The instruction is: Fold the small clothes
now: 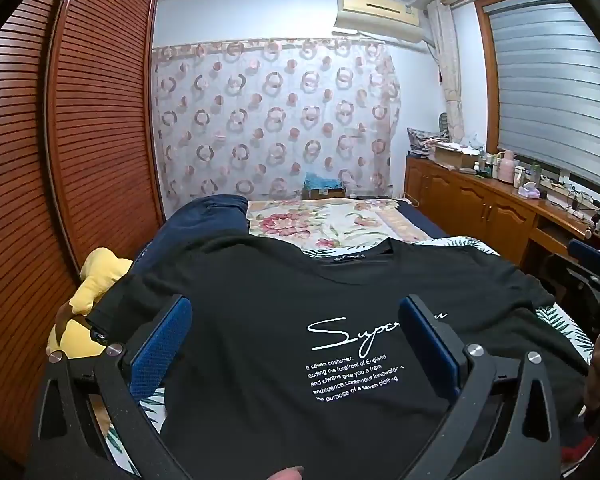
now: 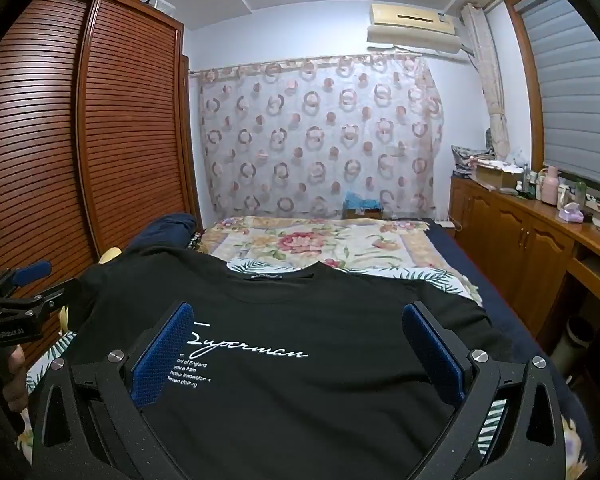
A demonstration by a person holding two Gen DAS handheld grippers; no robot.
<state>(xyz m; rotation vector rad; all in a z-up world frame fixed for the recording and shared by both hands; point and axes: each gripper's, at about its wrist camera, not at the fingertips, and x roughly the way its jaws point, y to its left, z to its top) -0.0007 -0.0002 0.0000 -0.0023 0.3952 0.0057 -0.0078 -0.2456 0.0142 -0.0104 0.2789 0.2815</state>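
A black T-shirt (image 1: 284, 304) with white script print lies spread flat, front up, on the bed, collar toward the far end; it also fills the near half of the right wrist view (image 2: 300, 320). My left gripper (image 1: 296, 308) hovers over the shirt's chest, blue pads wide apart, nothing between them. My right gripper (image 2: 298, 316) hangs over the shirt in the same way, open and empty. The right gripper's dark body shows at the left view's right edge (image 1: 588, 276). The left one shows at the right view's left edge (image 2: 16, 292), held by a hand.
A leaf-print sheet (image 2: 440, 278) lies under the shirt, a floral blanket (image 1: 340, 220) beyond it. A yellow plush toy (image 1: 96, 280) and navy bedding (image 1: 216, 208) sit at the left. A louvred wardrobe (image 1: 100, 120) flanks the left, a cluttered wooden cabinet (image 2: 540, 232) the right.
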